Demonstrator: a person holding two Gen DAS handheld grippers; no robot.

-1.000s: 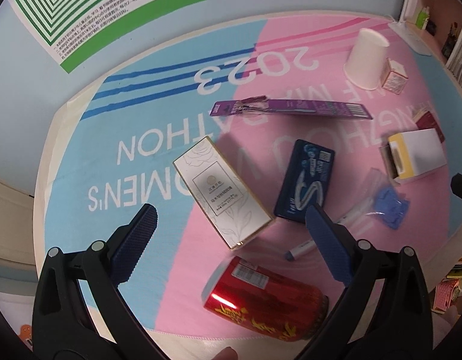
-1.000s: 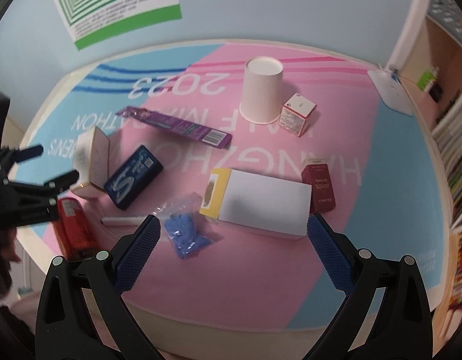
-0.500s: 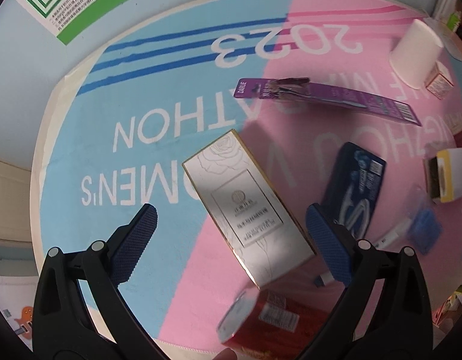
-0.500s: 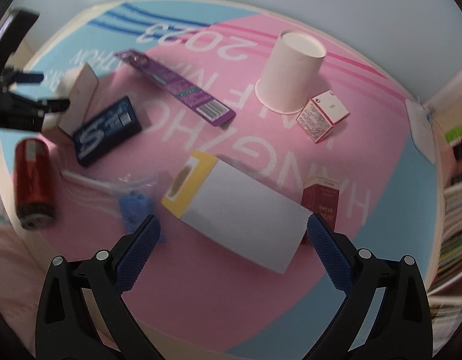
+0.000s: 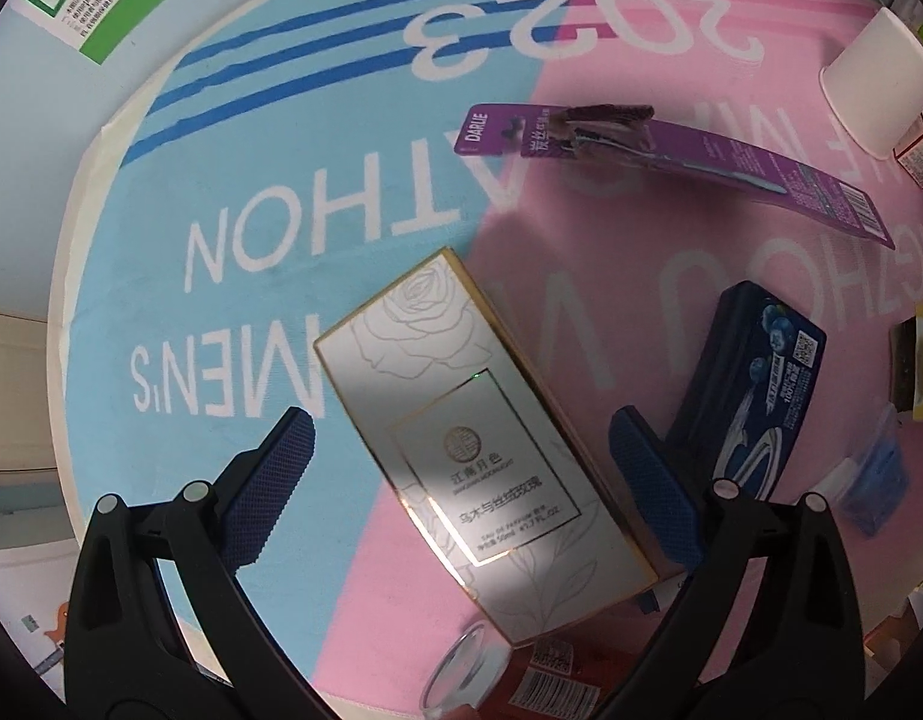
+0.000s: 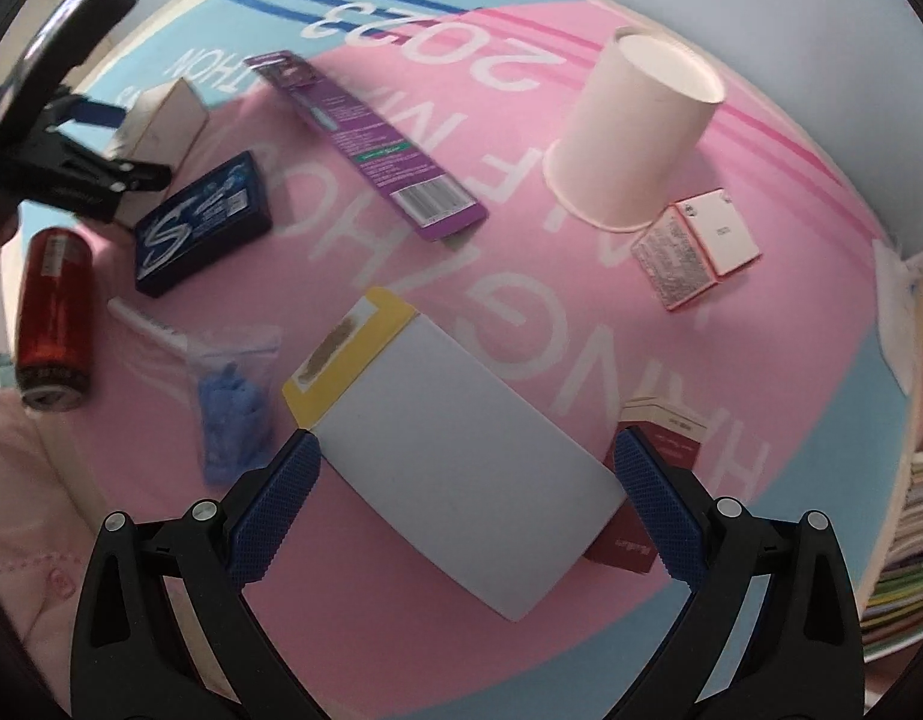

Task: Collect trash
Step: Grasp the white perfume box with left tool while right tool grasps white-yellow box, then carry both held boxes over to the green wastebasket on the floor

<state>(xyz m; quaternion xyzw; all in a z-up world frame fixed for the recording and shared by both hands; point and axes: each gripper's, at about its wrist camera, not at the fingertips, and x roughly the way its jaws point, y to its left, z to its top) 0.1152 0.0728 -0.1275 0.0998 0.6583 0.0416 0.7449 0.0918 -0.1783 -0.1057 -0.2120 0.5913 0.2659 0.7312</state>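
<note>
Closer now than a second ago: left gripper (image 5: 458,483) spread wide over white box (image 5: 479,420) at lower centre, right gripper (image 6: 464,507) likewise agape over yellow-ended box (image 6: 455,450). Neither touching yet, seemingly. Likely light, stiff, crushable cardboard; best pinched across the narrow sides, mid-length. Beyond: blue tin (image 5: 755,390) at right, purple pack (image 5: 671,162) above, cup (image 6: 632,126) upper right, red can (image 6: 53,312) at left.
</note>
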